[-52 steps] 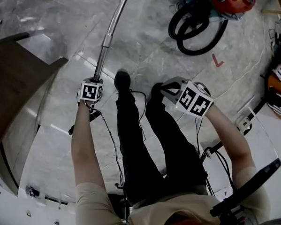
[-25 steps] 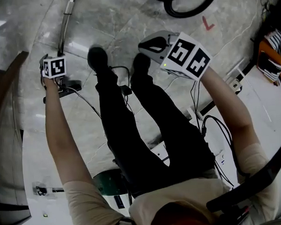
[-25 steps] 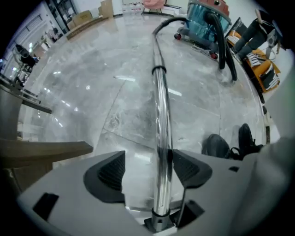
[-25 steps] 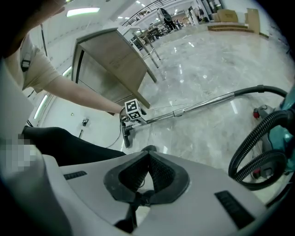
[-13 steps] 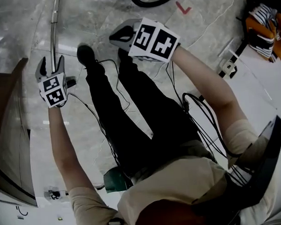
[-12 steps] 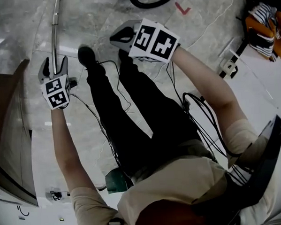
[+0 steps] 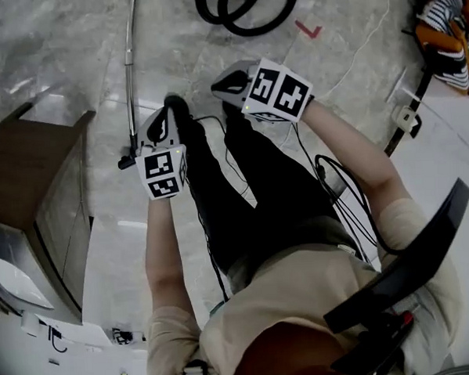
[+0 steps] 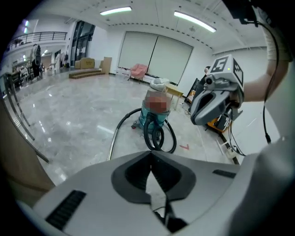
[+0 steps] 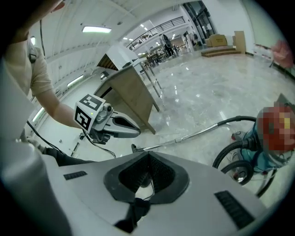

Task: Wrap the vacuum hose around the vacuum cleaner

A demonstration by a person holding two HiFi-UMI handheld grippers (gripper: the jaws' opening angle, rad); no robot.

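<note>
Holding left gripper (image 7: 159, 125) and right gripper (image 7: 230, 83) up over the legs, both pressed together on nothing, the left's jaws having just been closing on empty air; likely repositioning between grabs. Leaving the vacuum hose (image 7: 251, 33) looped on the floor beside the vacuum cleaner (image 8: 150, 120), well ahead, with its metal wand (image 7: 129, 71) lying flat, long axis pointing from the near end toward the cleaner.

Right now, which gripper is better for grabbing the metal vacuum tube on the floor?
Probably the left gripper. From above it lies next to the near end of the metal vacuum tube; the right gripper is beyond the person's legs. The left's jaws have just closed on nothing and must reopen.
</note>
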